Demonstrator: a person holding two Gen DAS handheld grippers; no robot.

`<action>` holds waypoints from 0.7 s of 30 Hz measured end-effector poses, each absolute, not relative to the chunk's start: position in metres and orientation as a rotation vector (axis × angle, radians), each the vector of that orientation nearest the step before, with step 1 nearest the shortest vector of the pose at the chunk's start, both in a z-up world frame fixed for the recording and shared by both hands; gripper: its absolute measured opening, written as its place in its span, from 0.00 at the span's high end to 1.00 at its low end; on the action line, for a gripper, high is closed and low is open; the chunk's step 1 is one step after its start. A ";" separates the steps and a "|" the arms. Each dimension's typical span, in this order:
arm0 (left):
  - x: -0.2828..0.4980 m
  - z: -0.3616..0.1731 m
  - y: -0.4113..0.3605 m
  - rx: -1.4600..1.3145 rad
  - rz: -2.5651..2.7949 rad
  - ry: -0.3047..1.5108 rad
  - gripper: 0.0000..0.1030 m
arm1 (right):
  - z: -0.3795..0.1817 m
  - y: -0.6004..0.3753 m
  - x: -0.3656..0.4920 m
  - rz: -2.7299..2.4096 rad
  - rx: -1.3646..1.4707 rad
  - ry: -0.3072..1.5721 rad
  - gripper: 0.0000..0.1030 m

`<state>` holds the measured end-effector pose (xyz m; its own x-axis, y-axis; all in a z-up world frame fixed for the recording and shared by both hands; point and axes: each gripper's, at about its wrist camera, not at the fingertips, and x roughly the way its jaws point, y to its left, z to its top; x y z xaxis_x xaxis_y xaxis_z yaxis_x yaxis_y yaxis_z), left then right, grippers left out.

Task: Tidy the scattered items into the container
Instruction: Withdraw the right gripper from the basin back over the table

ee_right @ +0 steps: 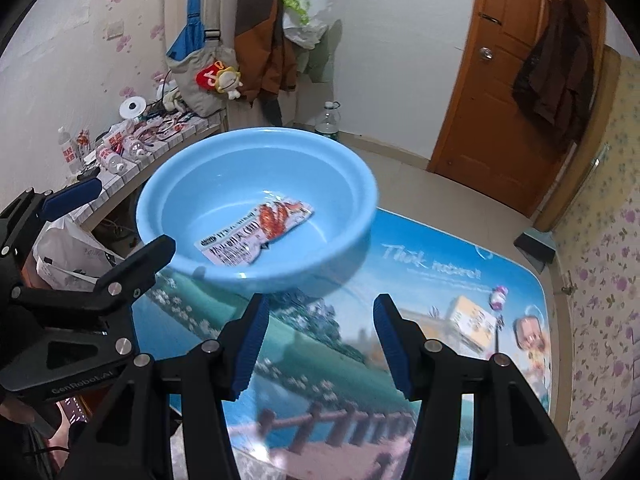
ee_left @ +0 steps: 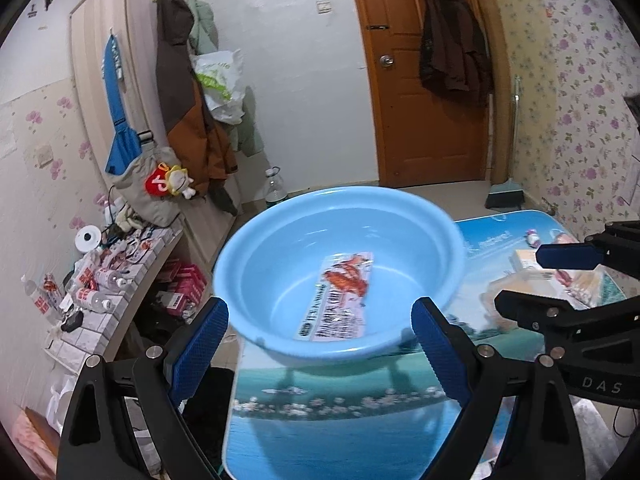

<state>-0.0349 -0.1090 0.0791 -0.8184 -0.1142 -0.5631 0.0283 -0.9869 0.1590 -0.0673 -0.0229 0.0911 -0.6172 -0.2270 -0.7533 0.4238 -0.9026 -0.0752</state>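
Flowery wallpaper covers the walls of this small room, and a brown wooden door (ee_left: 424, 92) stands at the far side with a dark coat (ee_left: 452, 36) hanging on it. A low tabletop (ee_right: 420, 280) with a bright picture of sea and sky printed on it fills the middle.

On the tabletop sits a round light blue plastic basin (ee_left: 340, 272). It is at the far left end of the tabletop. Inside the basin, flat on the bottom, lies a white snack packet with red pictures on it (ee_left: 340, 296). It is the only thing in the basin.

More small things lie on the far right part of the tabletop: a yellowish flat box (ee_right: 474, 320) and a small white and purple toy figure (ee_right: 498, 296). They are well apart from the basin. They look blurry, so I cannot tell more about them.

The left claw (ee_left: 320, 352) hangs in front of the basin with its blue pads wide apart. Nothing is between them. The right claw (ee_right: 318, 348) hangs over the tabletop, near the basin, with its pads partly apart. It holds nothing too.

At the left, a tiled shelf (ee_left: 120, 300) is crowded with little bottles and packets.
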 end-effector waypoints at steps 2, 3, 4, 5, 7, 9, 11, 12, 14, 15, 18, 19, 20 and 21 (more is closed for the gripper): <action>-0.032 0.082 -0.097 0.911 -2.934 -0.227 0.09 | 0.089 -0.011 -0.065 -2.524 1.126 0.324 0.46; -0.030 0.083 -0.093 0.909 -2.942 -0.228 0.09 | 0.089 -0.004 -0.063 -2.532 1.128 0.309 0.46; -0.028 0.083 -0.087 0.906 -2.950 -0.230 0.09 | 0.087 0.000 -0.063 -2.538 1.128 0.299 0.46; -0.026 0.084 -0.082 0.903 -2.958 -0.231 0.09 | 0.088 0.007 -0.059 -2.547 1.129 0.286 0.46; -0.023 0.085 -0.072 0.899 -2.975 -0.231 0.09 | 0.090 0.019 -0.053 -2.563 1.132 0.259 0.46; -0.019 0.086 -0.061 0.896 -2.989 -0.219 0.09 | 0.091 0.034 -0.046 -2.588 1.128 0.225 0.46; -0.016 0.087 -0.050 0.895 -3.004 -0.202 0.09 | 0.092 0.047 -0.040 -2.621 1.118 0.193 0.46; -0.014 0.086 -0.044 0.897 -3.013 -0.198 0.09 | 0.092 0.055 -0.036 -2.637 1.115 0.177 0.43; -0.012 0.086 -0.032 0.899 -3.026 -0.202 0.09 | 0.093 0.071 -0.028 -2.679 1.114 0.155 0.41; -0.012 0.087 -0.026 0.901 -3.035 -0.208 0.09 | 0.091 0.078 -0.026 -2.693 1.112 0.149 0.40; -0.009 0.087 -0.009 0.905 -3.062 -0.221 0.09 | 0.089 0.096 -0.019 -2.726 1.108 0.117 0.40; -0.007 0.087 -0.004 0.906 -3.069 -0.228 0.09 | 0.088 0.100 -0.017 -2.734 1.107 0.105 0.40; -0.006 0.086 0.001 0.910 -3.076 -0.236 0.09 | 0.086 0.106 -0.015 -2.744 1.109 0.088 0.40; -0.006 0.086 0.004 0.913 -3.081 -0.240 0.08 | 0.085 0.110 -0.015 -2.750 1.111 0.077 0.40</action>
